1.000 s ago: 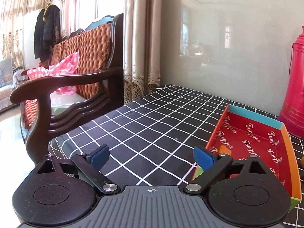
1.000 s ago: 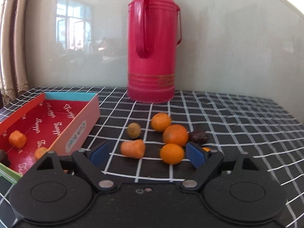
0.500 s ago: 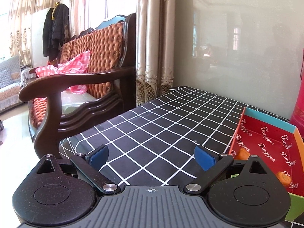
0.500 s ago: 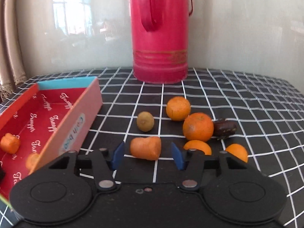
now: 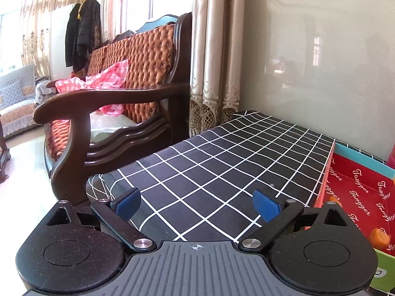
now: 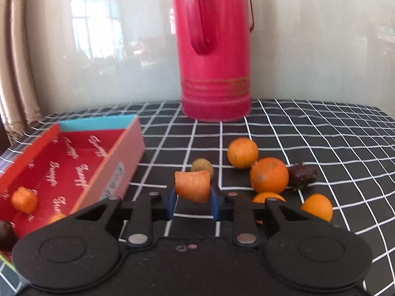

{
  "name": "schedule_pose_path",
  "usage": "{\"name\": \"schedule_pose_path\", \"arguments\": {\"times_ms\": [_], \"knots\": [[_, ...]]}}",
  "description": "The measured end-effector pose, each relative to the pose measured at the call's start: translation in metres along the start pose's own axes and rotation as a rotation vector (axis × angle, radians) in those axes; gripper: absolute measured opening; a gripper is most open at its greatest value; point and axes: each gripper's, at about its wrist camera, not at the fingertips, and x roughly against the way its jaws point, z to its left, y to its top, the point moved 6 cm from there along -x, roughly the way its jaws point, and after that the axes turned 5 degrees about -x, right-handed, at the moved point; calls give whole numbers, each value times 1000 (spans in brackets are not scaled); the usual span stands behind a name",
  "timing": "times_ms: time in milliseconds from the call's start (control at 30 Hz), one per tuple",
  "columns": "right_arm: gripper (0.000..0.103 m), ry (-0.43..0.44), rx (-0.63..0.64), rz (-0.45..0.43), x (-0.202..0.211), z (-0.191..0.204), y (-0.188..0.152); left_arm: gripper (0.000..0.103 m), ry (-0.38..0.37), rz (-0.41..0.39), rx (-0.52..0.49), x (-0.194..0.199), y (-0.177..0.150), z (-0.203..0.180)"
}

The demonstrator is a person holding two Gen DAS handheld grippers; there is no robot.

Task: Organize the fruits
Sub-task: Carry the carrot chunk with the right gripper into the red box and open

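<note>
My right gripper (image 6: pixel 192 203) is shut on an orange carrot-like piece (image 6: pixel 193 188), held just above the checked cloth. To its left lies the red box (image 6: pixel 128 145) with an orange piece (image 6: pixel 24 201) and a dark fruit (image 6: pixel 5 230) inside. Right of the gripper lie several oranges (image 6: pixel 269 175), a small olive-green fruit (image 6: pixel 202 165) and a dark date (image 6: pixel 302 175). My left gripper (image 5: pixel 196 201) is open and empty over the cloth, left of the red box (image 5: pixel 328 170), which holds an orange piece (image 5: pixel 380 238).
A tall red thermos (image 6: pixel 214 49) stands at the back against the wall. The table's left edge (image 5: pixel 103 180) borders a wooden armchair (image 5: pixel 111 113) and curtains (image 5: pixel 214 56).
My right gripper moved forward, closed on the orange carrot-like piece and lifted it slightly. My left gripper swung left, so the red box slid toward the right edge of its view.
</note>
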Motion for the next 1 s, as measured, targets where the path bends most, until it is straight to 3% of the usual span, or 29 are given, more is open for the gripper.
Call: {"name": "schedule_pose_path", "arguments": {"times_ms": [233, 367, 667, 767, 867, 900, 967, 1000], "knots": [[20, 254, 29, -68, 31, 33, 8, 97, 9, -6, 10, 1, 0, 4], [20, 389, 104, -45, 44, 64, -2, 97, 11, -7, 3, 2, 0, 3], [23, 465, 215, 44, 48, 106, -29, 97, 15, -13, -10, 4, 1, 1], [32, 452, 227, 28, 53, 108, -30, 97, 22, -8, -6, 4, 0, 2], [33, 451, 199, -5, 58, 101, -24, 97, 22, -5, 1, 4, 1, 4], [37, 442, 186, -30, 60, 97, -21, 97, 21, -5, 3, 4, 1, 4], [59, 399, 164, -95, 67, 87, -13, 97, 14, -5, 3, 4, 2, 2], [77, 362, 158, -136, 71, 81, -8, 97, 9, -7, 0, 5, 1, -1]]}}
